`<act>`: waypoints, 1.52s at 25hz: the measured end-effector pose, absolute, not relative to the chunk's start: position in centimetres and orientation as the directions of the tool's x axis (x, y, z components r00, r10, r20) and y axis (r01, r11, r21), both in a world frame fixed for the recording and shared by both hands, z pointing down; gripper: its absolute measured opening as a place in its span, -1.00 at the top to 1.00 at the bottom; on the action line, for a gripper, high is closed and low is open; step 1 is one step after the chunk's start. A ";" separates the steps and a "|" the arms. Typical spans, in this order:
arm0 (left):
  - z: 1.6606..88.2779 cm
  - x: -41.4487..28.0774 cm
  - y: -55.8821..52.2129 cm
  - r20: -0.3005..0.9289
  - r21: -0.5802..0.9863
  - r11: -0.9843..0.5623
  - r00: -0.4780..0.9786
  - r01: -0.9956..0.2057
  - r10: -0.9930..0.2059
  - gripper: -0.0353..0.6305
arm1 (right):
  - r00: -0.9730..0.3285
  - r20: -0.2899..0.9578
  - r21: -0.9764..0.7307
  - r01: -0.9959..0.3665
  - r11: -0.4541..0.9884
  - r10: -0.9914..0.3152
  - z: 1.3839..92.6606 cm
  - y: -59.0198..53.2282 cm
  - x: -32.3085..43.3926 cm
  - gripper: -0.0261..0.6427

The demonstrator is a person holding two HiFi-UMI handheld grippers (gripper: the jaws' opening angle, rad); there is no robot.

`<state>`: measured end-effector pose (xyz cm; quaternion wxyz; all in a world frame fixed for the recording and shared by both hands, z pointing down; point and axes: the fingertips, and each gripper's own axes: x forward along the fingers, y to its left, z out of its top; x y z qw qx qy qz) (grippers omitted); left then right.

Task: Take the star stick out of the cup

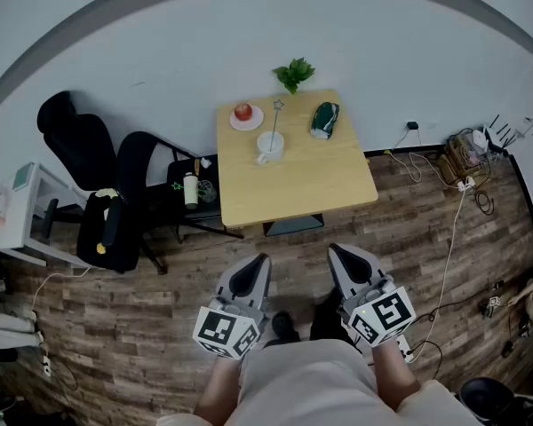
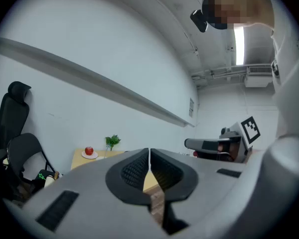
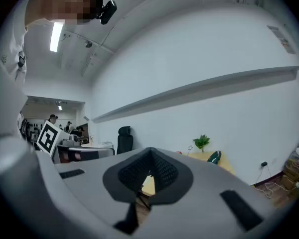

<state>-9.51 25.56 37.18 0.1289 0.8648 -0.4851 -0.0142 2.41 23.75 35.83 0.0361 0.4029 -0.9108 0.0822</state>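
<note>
Star stick (image 1: 274, 125), a thin silver wand with a star on top, stands in the white ceramic cup (image 1: 269, 147), far off at 12 o'clock. Nearest, the left hand-held gripper (image 1: 258, 260) and right hand-held gripper (image 1: 337, 251) hang clenched and empty, well short of the light wooden bench (image 1: 324, 180). Best approach: step close, open one gripper's jaws, pinch the shaft above the rim, then lift straight up so the cup doesn't tip.

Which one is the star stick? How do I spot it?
Find the wooden table by the white wall. On it a white cup stands between an apple and a green pouch. The star stick is the thin rod leaning out of that cup, the only thing with a star on top.
</note>
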 end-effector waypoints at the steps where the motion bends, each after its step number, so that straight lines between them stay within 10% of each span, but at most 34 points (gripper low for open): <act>1: 37.2 -9.6 25.6 0.105 0.235 -0.495 0.528 -0.837 -0.843 0.85 | -0.672 0.134 -0.122 -0.741 0.661 -0.729 35.9 23.8 2.4 0.94; 38: 37.8 -8.6 18.0 0.168 0.187 -0.432 0.462 -0.882 -0.871 0.85 | -0.680 0.122 -0.147 -0.733 0.664 -0.723 36.8 14.9 4.5 0.93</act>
